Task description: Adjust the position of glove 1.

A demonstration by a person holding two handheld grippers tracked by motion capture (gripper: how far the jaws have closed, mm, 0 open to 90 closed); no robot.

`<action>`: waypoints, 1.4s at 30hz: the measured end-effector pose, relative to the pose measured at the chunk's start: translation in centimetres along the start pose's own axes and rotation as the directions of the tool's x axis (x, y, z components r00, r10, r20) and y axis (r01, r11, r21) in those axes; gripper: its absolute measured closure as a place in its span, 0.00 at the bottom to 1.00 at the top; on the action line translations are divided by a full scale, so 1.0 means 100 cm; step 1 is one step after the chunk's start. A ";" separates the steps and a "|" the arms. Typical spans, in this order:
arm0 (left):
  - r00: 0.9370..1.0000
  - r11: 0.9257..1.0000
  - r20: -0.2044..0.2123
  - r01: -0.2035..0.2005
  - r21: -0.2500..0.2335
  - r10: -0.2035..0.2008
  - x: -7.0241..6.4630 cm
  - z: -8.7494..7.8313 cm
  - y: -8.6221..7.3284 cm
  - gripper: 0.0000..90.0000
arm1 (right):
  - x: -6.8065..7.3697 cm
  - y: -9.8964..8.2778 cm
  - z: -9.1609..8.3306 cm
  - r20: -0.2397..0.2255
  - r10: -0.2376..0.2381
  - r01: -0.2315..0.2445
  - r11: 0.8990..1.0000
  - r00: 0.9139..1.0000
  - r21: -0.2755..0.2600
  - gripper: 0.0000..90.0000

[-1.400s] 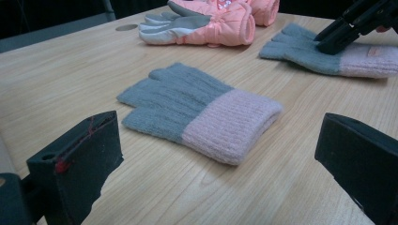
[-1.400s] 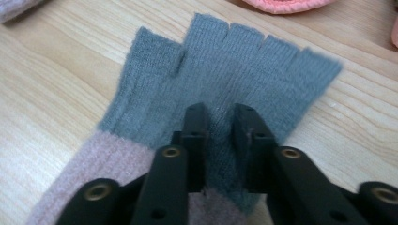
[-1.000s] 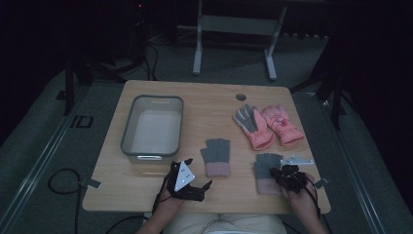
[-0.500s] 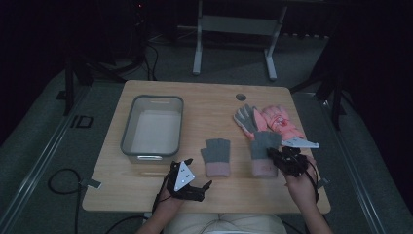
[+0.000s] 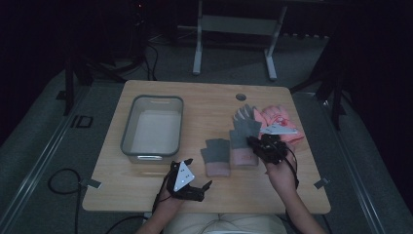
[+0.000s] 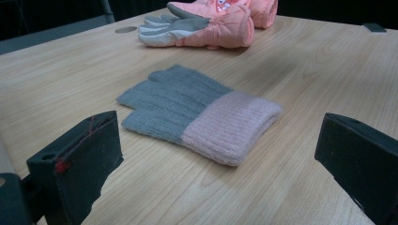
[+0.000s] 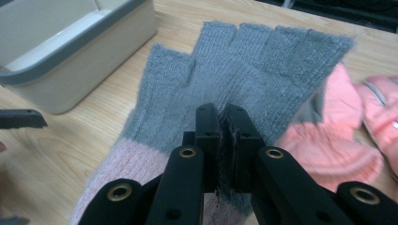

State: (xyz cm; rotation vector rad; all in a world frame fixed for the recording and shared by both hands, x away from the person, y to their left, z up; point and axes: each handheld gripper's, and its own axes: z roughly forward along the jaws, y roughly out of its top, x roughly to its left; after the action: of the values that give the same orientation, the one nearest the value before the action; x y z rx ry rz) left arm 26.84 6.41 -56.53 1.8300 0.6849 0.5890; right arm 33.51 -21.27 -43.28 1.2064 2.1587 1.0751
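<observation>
While clamped on a knit glove (image 7: 248, 70), right gripper (image 7: 224, 123) with jaws pressed together, a fold of grey fabric pinched between them. Held above the bench (image 5: 209, 100) at its right half in the high view, right gripper (image 5: 267, 146) over the grey-and-pink glove (image 5: 243, 139), hand (image 5: 281, 170) behind it. Grey fingerless part fanned out ahead of the jaws in the right gripper view, pink cuff nearest the camera, fingertips overlapping the orange-pink padded gloves (image 7: 347, 126) beyond. Whether lifted clear of the bench or dragged across it: cannot tell.

Second knit glove (image 5: 215, 156) flat on the bench just left of the held one, grey fingers away from the person, pink cuff toward them. Same glove (image 6: 202, 112) seen ahead of the left gripper (image 6: 220, 159), lying untouched between and beyond its two jaws. Left gripper (image 5: 187, 183) released, jaws spread wide, near the front edge of the bench, left hand (image 5: 168, 202) under it, grey plate on top.

Padded gloves (image 5: 275, 122) toward the right rear of the bench, grey palm up on one (image 6: 197, 26), side by side and touching. Grey bin (image 5: 153, 127) on the left half, well apart from the gloves, its wall (image 7: 70, 61) at upper left in the right gripper view. Small round hole (image 5: 241, 96) near the rear edge of the bench.
</observation>
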 end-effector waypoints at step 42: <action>1.000 1.000 0.020 0.012 -0.002 -0.012 0.002 0.000 0.000 0.01 | 0.044 -0.032 0.109 -0.112 0.016 0.008 0.978 0.994 0.210 0.93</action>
State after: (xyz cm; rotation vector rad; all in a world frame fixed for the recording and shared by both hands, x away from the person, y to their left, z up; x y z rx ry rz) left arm 26.95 6.59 -56.53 1.8259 0.6816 0.5625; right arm 37.01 -13.98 -52.42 1.2686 2.4080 0.9561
